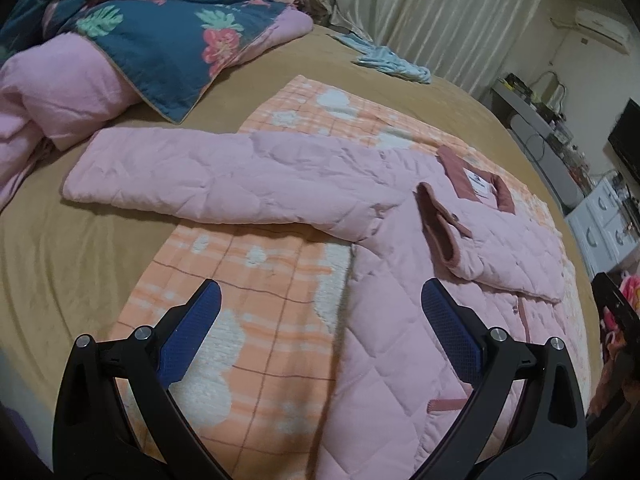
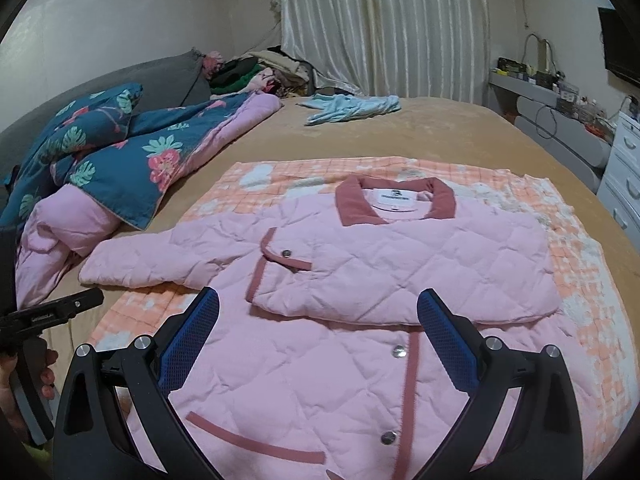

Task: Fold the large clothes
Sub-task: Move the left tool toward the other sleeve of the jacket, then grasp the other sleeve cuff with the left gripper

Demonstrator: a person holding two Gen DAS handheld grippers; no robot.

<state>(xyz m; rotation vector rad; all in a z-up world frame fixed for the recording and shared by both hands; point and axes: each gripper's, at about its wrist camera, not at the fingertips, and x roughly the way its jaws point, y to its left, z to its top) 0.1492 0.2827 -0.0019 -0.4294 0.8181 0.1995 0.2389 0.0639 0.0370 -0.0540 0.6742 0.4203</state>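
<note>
A pink quilted jacket (image 2: 360, 368) with dusty-rose trim and snap buttons lies face up on an orange checked blanket (image 2: 580, 280). One sleeve (image 2: 400, 272) is folded across the chest, its cuff (image 1: 436, 224) showing in the left wrist view. The other sleeve (image 1: 208, 176) stretches out flat to the left. My left gripper (image 1: 320, 300) hovers open above the jacket's left edge and the blanket. My right gripper (image 2: 318, 308) hovers open over the jacket's front, nothing between its fingers. The collar (image 2: 396, 200) points toward the curtain.
The tan bed cover (image 2: 460, 128) carries a heap of teal floral and pink bedding (image 2: 120, 152) at the left and a light blue garment (image 2: 352, 106) at the far end. White drawers (image 2: 624, 184) and a cluttered shelf (image 2: 528, 84) stand to the right. A hand (image 2: 24, 380) holds the left gripper's handle.
</note>
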